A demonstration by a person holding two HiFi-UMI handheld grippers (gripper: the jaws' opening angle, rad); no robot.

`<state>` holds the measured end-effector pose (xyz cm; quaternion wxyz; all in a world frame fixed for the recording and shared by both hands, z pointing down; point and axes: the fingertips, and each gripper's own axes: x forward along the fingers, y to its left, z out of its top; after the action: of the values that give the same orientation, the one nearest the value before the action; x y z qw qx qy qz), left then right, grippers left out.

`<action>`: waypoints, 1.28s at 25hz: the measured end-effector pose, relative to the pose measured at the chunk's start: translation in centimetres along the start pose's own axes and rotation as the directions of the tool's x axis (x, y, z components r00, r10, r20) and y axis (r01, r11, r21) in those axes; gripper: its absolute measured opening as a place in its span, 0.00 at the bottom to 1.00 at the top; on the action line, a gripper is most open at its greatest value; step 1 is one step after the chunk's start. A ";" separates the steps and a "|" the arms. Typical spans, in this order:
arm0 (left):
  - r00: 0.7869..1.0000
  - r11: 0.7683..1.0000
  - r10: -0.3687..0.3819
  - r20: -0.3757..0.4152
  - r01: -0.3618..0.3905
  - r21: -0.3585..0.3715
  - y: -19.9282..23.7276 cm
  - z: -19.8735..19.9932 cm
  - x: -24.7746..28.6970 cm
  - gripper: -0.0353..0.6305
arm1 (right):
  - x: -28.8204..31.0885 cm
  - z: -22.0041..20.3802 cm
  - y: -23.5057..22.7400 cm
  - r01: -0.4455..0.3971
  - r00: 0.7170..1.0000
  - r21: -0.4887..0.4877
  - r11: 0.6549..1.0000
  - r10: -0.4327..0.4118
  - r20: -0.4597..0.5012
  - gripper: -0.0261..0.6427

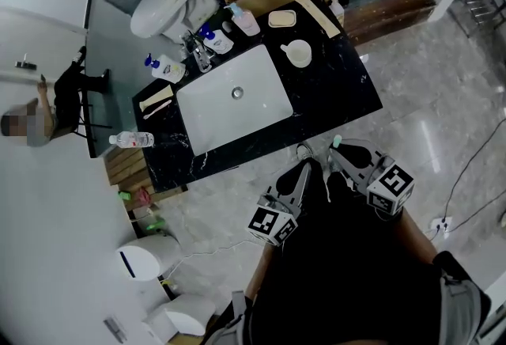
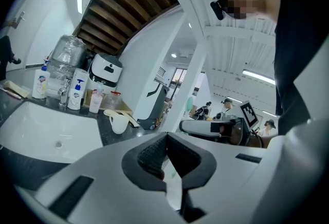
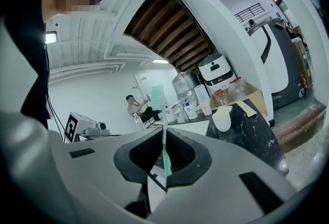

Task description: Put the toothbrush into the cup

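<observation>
- We judge the toothbrush [image 3: 163,120] to be light, stiff and slim. Its smooth handle could swivel or slip between the pads, so it is best held on the handle, well below the bristles.
- It is a thin stick, pale green along the lower handle and whitish higher up. It ends in a pale green bristle head.
- Our right hand-held gripper [image 3: 163,138] is closed on that handle, and the bristle head stands out past the jaw tips.
- Our left hand-held gripper [image 2: 167,138] has its jaws brought together with nothing between them.
- The white cup [image 1: 299,53] stands upright on the black table [image 1: 348,90], to the right of the sink [image 1: 237,106].
- Both hand-held grippers hang over the floor, short of the table's near edge, so the toothbrush is well apart from the cup.
- Held this way, we expect the bristle end would enter the cup first.
</observation>
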<state>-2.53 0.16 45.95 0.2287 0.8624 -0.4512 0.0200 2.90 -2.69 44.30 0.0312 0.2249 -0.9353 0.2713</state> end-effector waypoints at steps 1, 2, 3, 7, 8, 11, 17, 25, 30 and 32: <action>1.000 1.000 0.004 -0.001 -0.004 -0.001 0.5 0.2 0.2 0.06 | 0.3 0.2 0.0 0.005 1.000 -0.005 1.000 -0.005 -0.001 0.08; 1.000 1.000 0.011 -0.001 -0.011 -0.001 1.2 0.5 0.5 0.06 | 0.7 0.4 -0.1 0.012 1.000 -0.013 1.000 -0.013 -0.005 0.08; 1.000 1.000 0.013 -0.001 -0.013 0.004 1.7 1.0 0.7 0.06 | 1.1 0.7 -0.2 0.022 1.000 -0.027 0.999 -0.022 -0.012 0.08; 1.000 0.998 -0.018 -0.010 0.018 0.055 3.4 2.8 1.7 0.06 | 2.7 2.0 -0.9 0.058 0.998 -0.064 0.996 -0.059 -0.015 0.08; 1.000 0.998 -0.023 -0.014 0.024 0.059 3.9 3.1 1.8 0.06 | 3.1 2.2 -1.1 0.067 0.998 -0.068 0.995 -0.068 -0.016 0.08; 0.999 0.997 -0.033 -0.020 0.034 0.063 5.6 3.8 2.2 0.06 | 4.6 3.1 -1.6 0.088 0.996 -0.070 0.994 -0.088 0.000 0.08; 0.998 0.995 -0.057 -0.020 0.058 0.086 8.9 5.3 2.7 0.06 | 7.7 5.2 -2.3 0.127 0.991 -0.080 0.989 -0.123 0.058 0.08; 0.995 0.989 -0.101 -0.028 0.103 0.104 12.1 6.7 3.6 0.06 | 10.8 6.4 -3.1 0.170 0.983 -0.065 0.983 -0.164 0.083 0.08; 0.991 0.986 -0.112 -0.069 0.120 0.117 12.8 6.8 4.7 0.06 | 11.4 6.4 -3.9 0.174 0.983 -0.044 0.984 -0.170 0.073 0.08; 0.991 0.988 -0.109 -0.076 0.117 0.102 12.9 6.9 5.2 0.06 | 11.4 6.5 -4.5 0.174 0.983 -0.039 0.984 -0.171 0.070 0.08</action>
<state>-10.80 -12.93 45.87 0.1991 0.8963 -0.3915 0.0613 -4.97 -14.07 43.02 0.0286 0.3132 -0.9187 0.2389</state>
